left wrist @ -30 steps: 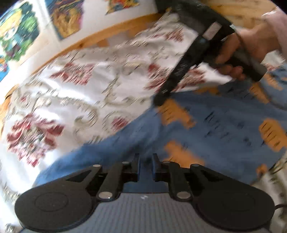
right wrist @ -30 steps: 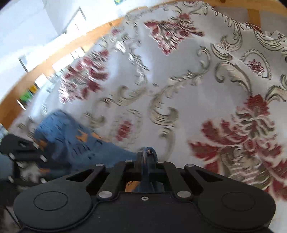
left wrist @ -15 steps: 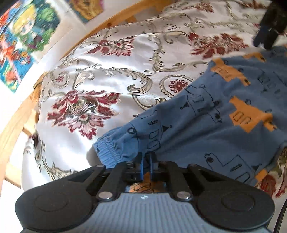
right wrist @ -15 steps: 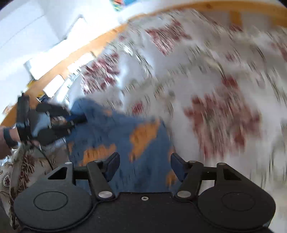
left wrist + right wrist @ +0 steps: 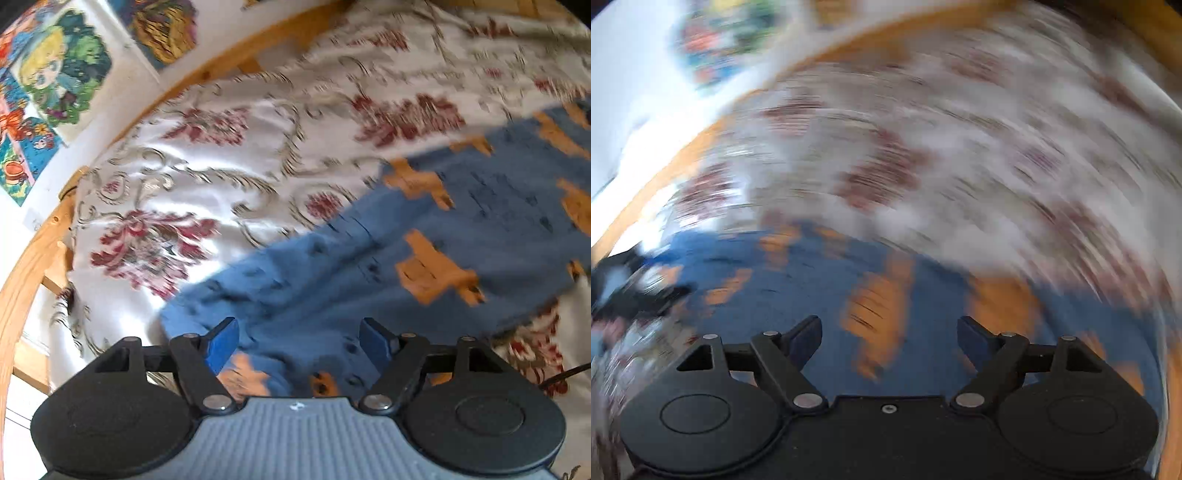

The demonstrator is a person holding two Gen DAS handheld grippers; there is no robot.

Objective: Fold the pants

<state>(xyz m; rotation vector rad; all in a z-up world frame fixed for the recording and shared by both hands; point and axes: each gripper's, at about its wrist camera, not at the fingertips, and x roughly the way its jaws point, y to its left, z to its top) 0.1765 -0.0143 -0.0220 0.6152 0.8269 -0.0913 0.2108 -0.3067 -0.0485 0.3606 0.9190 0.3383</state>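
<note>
Blue cotton pants printed with orange blocks and small dark outlines (image 5: pixel 424 236) were found lying flat on the white bedspread patterned with red flowers and grey scrolls (image 5: pixel 177 206), stretched from near its lower edge, by the left gripper, toward its right edge. Half a second earlier the cuff end had been pinched between the pressed-together fingers of the left gripper (image 5: pixel 299 338); now those fingers were spread wide, with nothing between them, and the cloth had been let fall beneath. The right gripper (image 5: pixel 889 336) had already been spread half a second before and was seen spread again, hanging over the same blue cloth (image 5: pixel 812 280), though its view was badly smeared by motion. From this it was judged that a fold had just been laid down and released by both claws, and that the next step would be either a further fold or a smoothing; how many layers were stacked could not be told.

One pair of pants was counted, one bedspread, and two grippers. A curved wooden bed frame (image 5: pixel 22 280) was seen along the left edge of the bedspread, and at least three colourful cartoon pictures (image 5: pixel 55 62) were counted on the white wall behind.
</note>
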